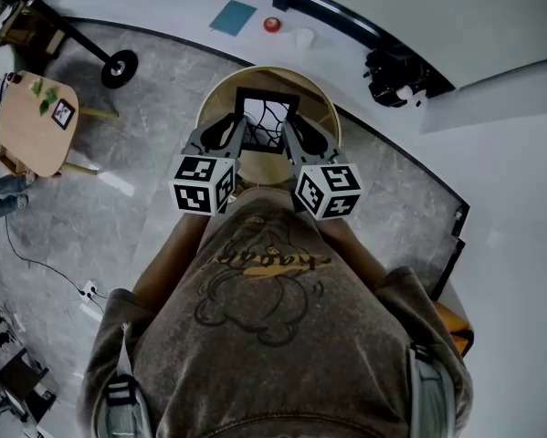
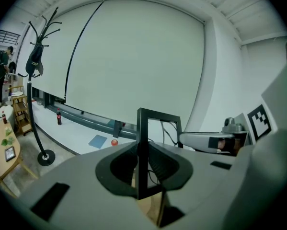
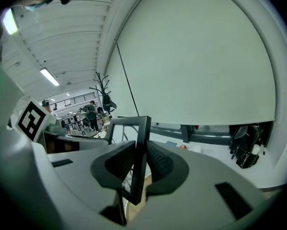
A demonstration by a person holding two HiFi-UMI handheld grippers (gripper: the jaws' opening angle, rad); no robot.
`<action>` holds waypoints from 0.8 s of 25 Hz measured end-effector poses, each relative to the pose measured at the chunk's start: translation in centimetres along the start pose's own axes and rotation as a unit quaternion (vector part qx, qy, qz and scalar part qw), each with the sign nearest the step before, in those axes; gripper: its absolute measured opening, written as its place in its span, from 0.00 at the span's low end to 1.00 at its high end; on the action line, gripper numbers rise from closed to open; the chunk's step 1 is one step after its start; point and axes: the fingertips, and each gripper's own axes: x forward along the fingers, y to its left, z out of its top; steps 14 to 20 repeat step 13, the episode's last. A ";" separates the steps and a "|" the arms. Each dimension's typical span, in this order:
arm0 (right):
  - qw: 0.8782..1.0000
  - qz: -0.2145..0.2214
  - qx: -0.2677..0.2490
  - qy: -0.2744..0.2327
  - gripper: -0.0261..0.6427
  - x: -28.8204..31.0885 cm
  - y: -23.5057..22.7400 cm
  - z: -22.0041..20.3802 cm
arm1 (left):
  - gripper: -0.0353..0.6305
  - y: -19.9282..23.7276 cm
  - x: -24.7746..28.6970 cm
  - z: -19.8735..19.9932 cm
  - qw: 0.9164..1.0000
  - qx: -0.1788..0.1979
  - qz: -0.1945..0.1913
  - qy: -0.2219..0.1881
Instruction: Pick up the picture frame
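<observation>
Side by side and tipped slightly downward, the left tongs [image 1: 240,129] and right tongs [image 1: 289,131] each clamp one side of the picture frame [image 1: 268,93] between them.

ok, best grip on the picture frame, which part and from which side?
The two vertical side bars, one claw each, approached from the person's side. The picture frame is thin, flat and roughly upright; left claw and right claw pinch those bars edge-on.

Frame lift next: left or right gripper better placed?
Neither, probably both. The left gripper is shut on the left bar of the picture frame, the right gripper on its right bar, symmetric over the round table. Lifting together looks safest.
</observation>
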 end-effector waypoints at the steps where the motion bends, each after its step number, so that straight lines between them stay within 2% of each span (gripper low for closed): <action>1: 1.000 -0.001 0.000 0.000 0.17 0.0 -0.1 0.0 | 0.18 -0.1 0.1 0.0 1.000 0.000 -0.002 0.001; 20: 1.000 -0.010 0.010 0.004 0.17 -0.4 -1.0 -0.1 | 0.18 -0.8 0.7 -0.1 1.000 0.002 -0.011 0.011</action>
